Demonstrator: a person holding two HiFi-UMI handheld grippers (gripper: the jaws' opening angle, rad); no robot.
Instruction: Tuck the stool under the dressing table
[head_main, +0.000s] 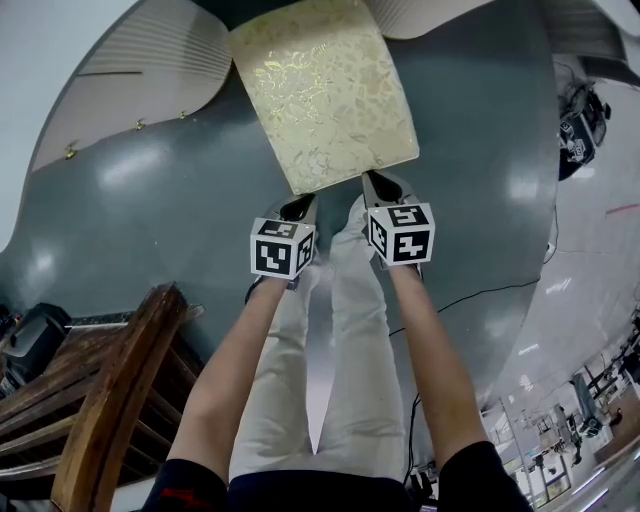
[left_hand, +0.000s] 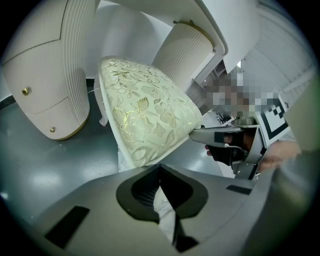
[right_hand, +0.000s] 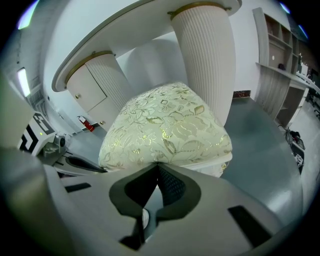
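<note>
The stool (head_main: 325, 90) has a cream cushion with a gold floral pattern and stands on the grey floor, its far end under the white dressing table (head_main: 130, 70). My left gripper (head_main: 300, 208) is shut, tips against the cushion's near edge at its left corner. My right gripper (head_main: 380, 185) is shut too, pressed to the near edge at the right corner. In the left gripper view the stool (left_hand: 150, 115) fills the middle just past my left gripper (left_hand: 160, 167). In the right gripper view the cushion (right_hand: 167, 125) sits right above my right gripper (right_hand: 157, 165), between the table's ribbed pedestals (right_hand: 205, 55).
A brown wooden slatted piece (head_main: 110, 400) stands at the lower left. A black cable (head_main: 470, 295) runs across the floor at the right, with black equipment (head_main: 580, 130) farther right. The person's beige trouser legs (head_main: 320, 380) are below the grippers. Shelving (right_hand: 280, 60) lines the right wall.
</note>
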